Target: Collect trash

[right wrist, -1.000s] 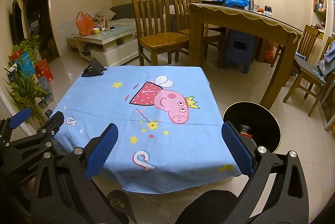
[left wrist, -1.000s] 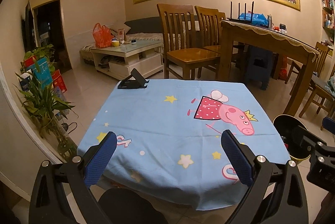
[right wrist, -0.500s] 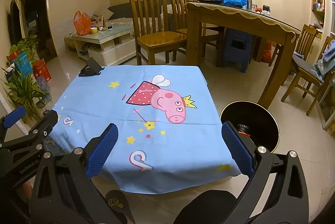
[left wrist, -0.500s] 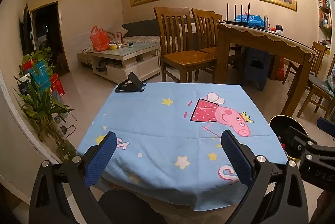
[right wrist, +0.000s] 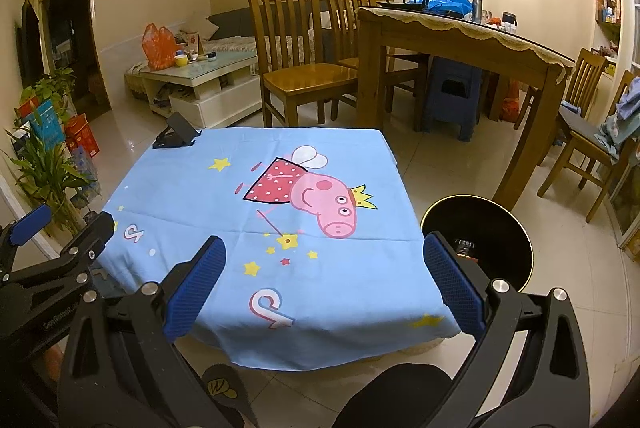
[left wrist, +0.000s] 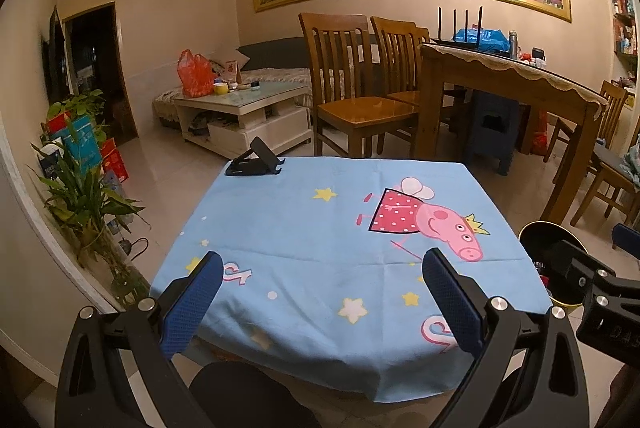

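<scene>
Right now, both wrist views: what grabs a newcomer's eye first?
The blue cartoon-pig tablecloth fills the middle of both views, bare except for a black phone stand at its far left corner. A black bin sits on the floor off the table's right edge, with something small inside. Both the left gripper and the right gripper hover open and empty at the near edge.

White lettering on the black body of the left gripper (right wrist: 60,260) reads roughly "CanRobot", seen at the right wrist view's left edge; the black right gripper (left wrist: 608,292) shows "DAS", cut off at the frame edge
</scene>
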{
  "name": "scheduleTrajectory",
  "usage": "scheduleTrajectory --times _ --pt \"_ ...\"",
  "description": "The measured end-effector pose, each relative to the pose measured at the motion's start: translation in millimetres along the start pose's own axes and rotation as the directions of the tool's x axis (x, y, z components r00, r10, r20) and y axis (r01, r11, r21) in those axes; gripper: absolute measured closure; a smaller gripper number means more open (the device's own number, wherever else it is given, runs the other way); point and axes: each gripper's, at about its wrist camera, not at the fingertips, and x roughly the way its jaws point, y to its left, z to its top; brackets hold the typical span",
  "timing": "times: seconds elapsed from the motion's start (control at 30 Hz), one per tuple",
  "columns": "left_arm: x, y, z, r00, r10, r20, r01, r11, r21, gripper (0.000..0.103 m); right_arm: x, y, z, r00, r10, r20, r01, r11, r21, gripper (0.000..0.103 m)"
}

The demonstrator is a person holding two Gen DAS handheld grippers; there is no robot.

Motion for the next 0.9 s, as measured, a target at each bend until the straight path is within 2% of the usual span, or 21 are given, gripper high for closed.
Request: scheduleTrajectory --times 0.63,0.9 --pt "6.1 5.0 -3.0 1.0 -0.017 -0.024 0.017 1.0 -0.002 0.007 4.1 3.3 -6.4 1.0 0.006 -0.007 -0.006 1.0 -0.002 0.006" --pt "4.8 7.8 -3.7 1.0 -0.021 -0.011 0.021 1.0 -0.003 0.007 3.9 2.5 -6.7 1.0 0.006 -0.007 -0.006 1.0 -0.001 0.006"
